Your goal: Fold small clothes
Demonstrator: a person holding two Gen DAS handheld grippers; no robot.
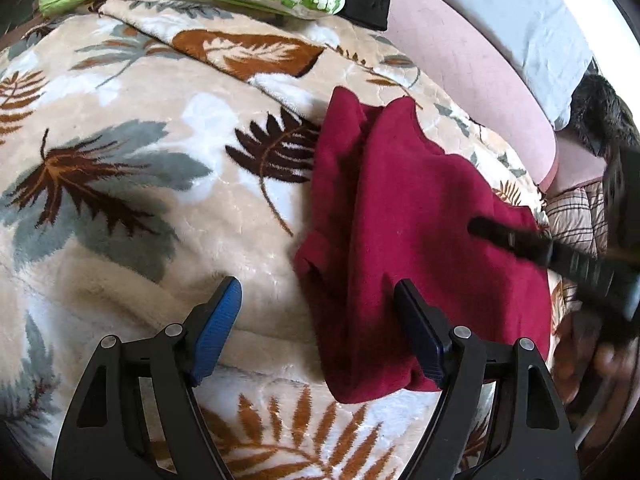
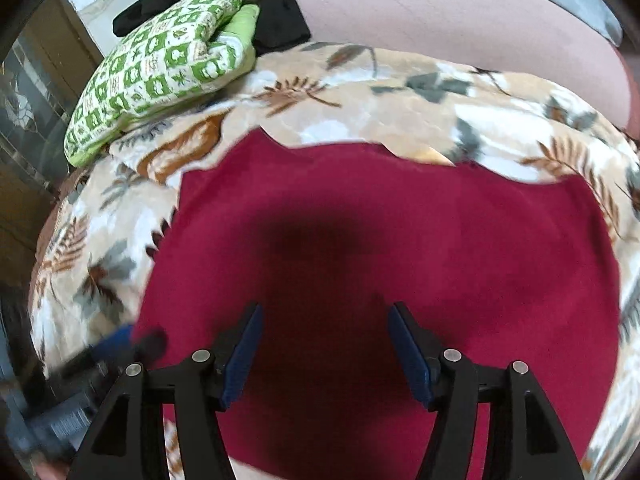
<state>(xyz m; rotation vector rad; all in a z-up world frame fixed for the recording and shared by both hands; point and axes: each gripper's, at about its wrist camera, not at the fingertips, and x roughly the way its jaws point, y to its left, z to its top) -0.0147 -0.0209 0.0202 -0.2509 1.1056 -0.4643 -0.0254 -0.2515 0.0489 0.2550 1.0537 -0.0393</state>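
A dark red fleece garment [image 1: 404, 240] lies on a leaf-patterned blanket [image 1: 132, 184], folded lengthwise with a sleeve tucked along its left edge. My left gripper [image 1: 320, 296] is open and empty, hovering over the garment's near left edge; one finger is over the blanket, the other over the cloth. My right gripper [image 2: 324, 316] is open and empty just above the middle of the red garment [image 2: 400, 240], casting a dark shadow on it. The right gripper also shows blurred in the left wrist view [image 1: 520, 244] at the garment's right side.
A green-and-white patterned cushion [image 2: 160, 68] lies at the blanket's far left, with black clothing [image 2: 276, 12] behind it. A pink mattress [image 1: 468, 72] and a pale pillow [image 1: 516, 20] run along the far right. A plaid cloth [image 1: 576, 216] sits at the right edge.
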